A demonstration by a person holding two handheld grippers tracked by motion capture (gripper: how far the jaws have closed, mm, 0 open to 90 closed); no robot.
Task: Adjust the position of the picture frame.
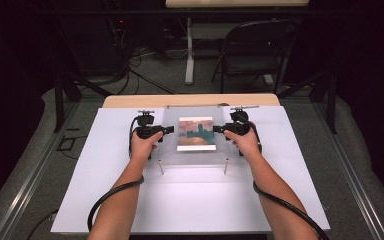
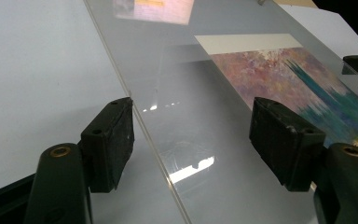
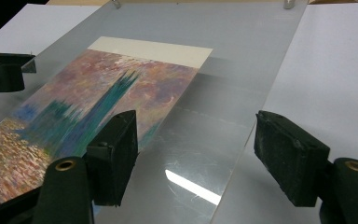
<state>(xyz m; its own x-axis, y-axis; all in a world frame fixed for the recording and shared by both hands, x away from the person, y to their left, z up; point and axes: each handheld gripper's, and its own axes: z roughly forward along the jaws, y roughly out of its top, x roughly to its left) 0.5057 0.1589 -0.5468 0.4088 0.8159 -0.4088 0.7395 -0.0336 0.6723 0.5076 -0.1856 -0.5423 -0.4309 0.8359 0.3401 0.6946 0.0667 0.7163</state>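
Item: clear sheet (image 1: 196, 135) over print (image 1: 196, 133). Your left tool (image 1: 167, 130) and right tool (image 1: 219, 129) gape, straddling its edges; uneven closing risks tilting it.

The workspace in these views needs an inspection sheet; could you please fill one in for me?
Surface: white board on a wooden table, flat and bare in front.
Job's things: clear acrylic sheet on short metal standoffs, over a painted picture print of purple sky and teal towers.
Clutter: nothing seen.
Grippers: left gripper open, jaws either side of the sheet's left edge; right gripper open, jaws either side of its right edge.
Cables: black cable trails from each gripper along the forearm; loose wires on the floor beyond.
Surroundings: black folding chair, grey carpet, dark curtains.
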